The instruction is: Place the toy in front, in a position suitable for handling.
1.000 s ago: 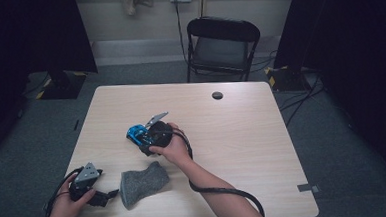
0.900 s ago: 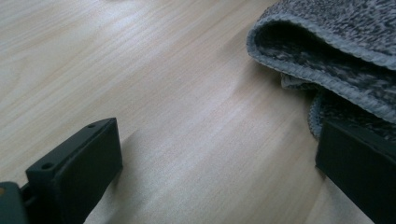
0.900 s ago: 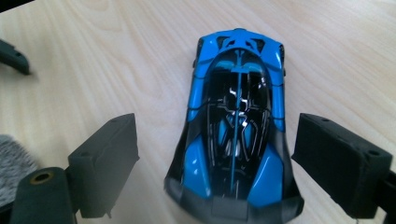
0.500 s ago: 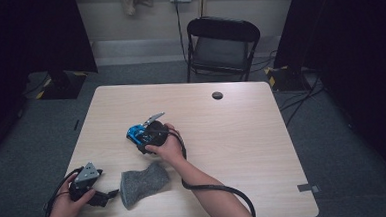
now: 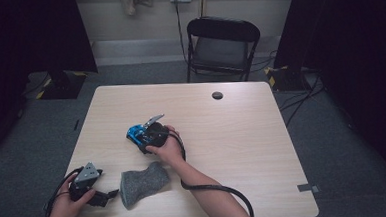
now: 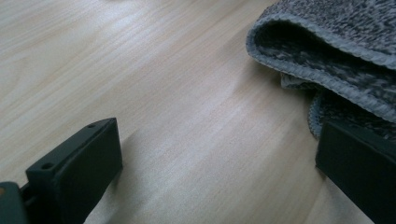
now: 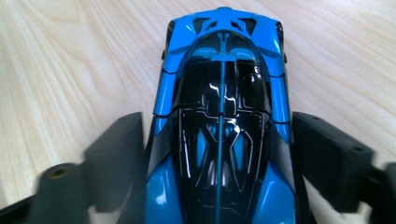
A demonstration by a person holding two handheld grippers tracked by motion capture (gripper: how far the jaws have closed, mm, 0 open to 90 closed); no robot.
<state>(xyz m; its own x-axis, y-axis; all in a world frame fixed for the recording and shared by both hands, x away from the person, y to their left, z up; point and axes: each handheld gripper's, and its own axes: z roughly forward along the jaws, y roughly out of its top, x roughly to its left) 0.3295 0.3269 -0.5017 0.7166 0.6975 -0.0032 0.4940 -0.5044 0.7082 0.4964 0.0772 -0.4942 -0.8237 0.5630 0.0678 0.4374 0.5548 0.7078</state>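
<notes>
Right tool (image 7: 217, 158) straddles blue car (image 7: 223, 116), jaws just closing, wide, pads near flanks, grip not firm. Car mid-desk (image 5: 242, 136), beyond grey cloth (image 5: 142, 183). Risk: glossy shell slips, car rolls. Left tool (image 6: 215, 168) wide, empty, beside cloth.

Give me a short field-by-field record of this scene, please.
surface: wooden table
toy car: blue and black, upright on the table
right gripper: jaws astride the car's rear half and just closing in; whether the pads touch yet is unclear
grey cloth: folded, near the front edge
left gripper: open, resting beside the cloth
background: black folding chair
</notes>
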